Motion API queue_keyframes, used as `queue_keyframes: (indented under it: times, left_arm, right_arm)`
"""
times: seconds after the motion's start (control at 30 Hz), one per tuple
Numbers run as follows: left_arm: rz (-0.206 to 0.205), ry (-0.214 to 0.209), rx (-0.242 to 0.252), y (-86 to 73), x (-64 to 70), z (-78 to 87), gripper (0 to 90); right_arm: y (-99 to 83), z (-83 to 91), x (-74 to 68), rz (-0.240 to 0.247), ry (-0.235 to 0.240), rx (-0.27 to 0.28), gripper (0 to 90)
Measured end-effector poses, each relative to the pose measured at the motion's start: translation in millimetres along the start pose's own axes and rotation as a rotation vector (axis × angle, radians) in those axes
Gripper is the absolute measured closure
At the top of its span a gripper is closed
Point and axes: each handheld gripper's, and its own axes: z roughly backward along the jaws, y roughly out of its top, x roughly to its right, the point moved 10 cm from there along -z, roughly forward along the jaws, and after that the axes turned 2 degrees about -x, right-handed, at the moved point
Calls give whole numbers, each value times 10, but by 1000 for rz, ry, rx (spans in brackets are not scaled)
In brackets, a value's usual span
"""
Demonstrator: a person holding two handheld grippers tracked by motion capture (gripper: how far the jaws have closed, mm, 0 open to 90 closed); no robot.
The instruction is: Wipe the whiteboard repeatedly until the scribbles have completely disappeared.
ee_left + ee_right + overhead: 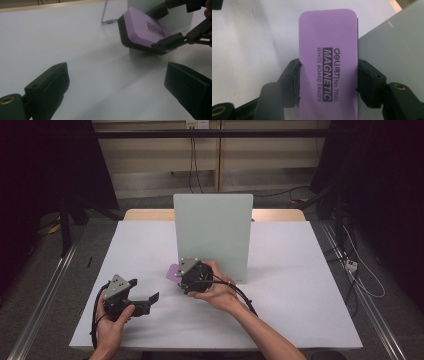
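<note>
A purple magnetic whiteboard eraser (pixel 328 60) with a black underside is clamped by its long sides in my right gripper (pixel 328 82), held just above the white table. From above the eraser (pixel 173 272) pokes out to the left of the right gripper (pixel 186 276), beside the lower left corner of the upright pale whiteboard (pixel 213 235). In the left gripper view the eraser (pixel 145 31) hangs tilted ahead, pinched by the right gripper's fingers (pixel 167 43). My left gripper (pixel 150 300) stands open at the front left with bare table between its jaws (pixel 115 90).
The table (pixel 300 285) is covered with a white sheet. A thin metal stand leg (pixel 106 17) of the whiteboard rests on it behind the eraser. Cables trail from both grippers toward the front edge.
</note>
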Motion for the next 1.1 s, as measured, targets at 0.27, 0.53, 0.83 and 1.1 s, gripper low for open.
queue_keyframes:
  times: [0.27,0.53,0.83,1.1]
  left_arm:
    - [0,-2,0,-1,-9,7,57]
    - [-9,-2,-9,-6,2,2,57]
    - [0,-2,2,1,-8,11,57]
    - [1,-3,3,4,-6,15,57]
  right_arm:
    - [327,431,469,-68,-120,128,417]
    - [345,587,640,-69,-175,165,417]
    - [205,185,235,2,-95,131,417]
    - [104,-43,-4,13,-34,106,417]
